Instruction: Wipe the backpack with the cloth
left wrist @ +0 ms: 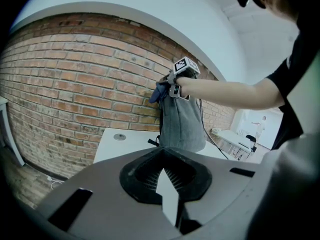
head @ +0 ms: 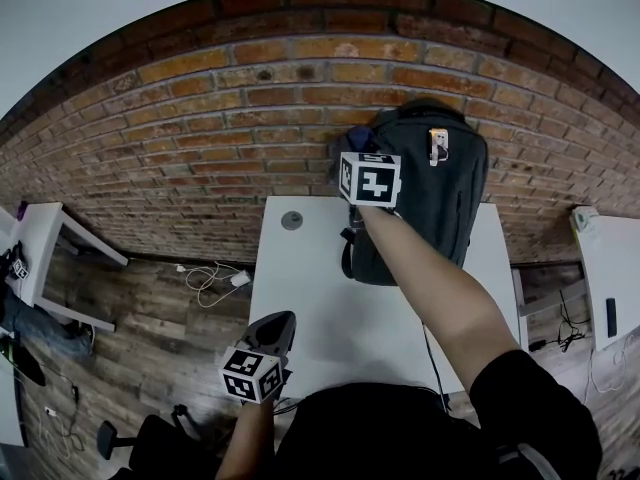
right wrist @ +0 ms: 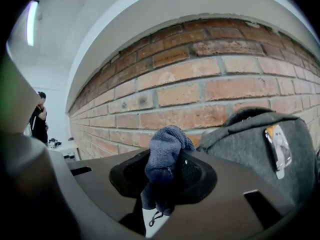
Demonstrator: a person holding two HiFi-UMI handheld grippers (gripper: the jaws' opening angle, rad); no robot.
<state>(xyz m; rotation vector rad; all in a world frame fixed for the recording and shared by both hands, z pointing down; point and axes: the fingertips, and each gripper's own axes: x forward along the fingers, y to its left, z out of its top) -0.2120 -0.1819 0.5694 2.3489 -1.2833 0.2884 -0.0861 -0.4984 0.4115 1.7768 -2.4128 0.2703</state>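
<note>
Gripping a dark blue terry cloth (right wrist: 165,151) with the fingers of the right gripper (right wrist: 162,178), shut tight on its bunched middle, a rounded wad poking up past the tips and a short tail hanging below. Carried at the end of an outstretched forearm (head: 430,288), up by the top left corner of a dark grey backpack (head: 435,203). In the right gripper view, the cloth is at about 9 o'clock of the pack's top, against it or just beside it, contact impossible to confirm.

Backpack upright at the far edge of a white tabletop (head: 320,298), toward 1 o'clock in the head view, its back against a red brick wall (head: 200,118). Near the pack's top, a small pale tag (head: 438,146) with an orange patch. At 11 o'clock on the tabletop, apart from the pack, a round grey cable grommet (head: 291,220).

Down at 7 o'clock in the head view, the left gripper (left wrist: 166,181), over the near edge of the tabletop and well apart from the backpack. Fingers brought together, nothing between them, aimed toward the pack.

Beyond the tabletop at 9 o'clock, a wooden floor (head: 150,318) with a loose white cable (head: 210,276) lying on it. Far off at 9 o'clock in the right gripper view, a person (right wrist: 39,119) in dark clothes, standing.
</note>
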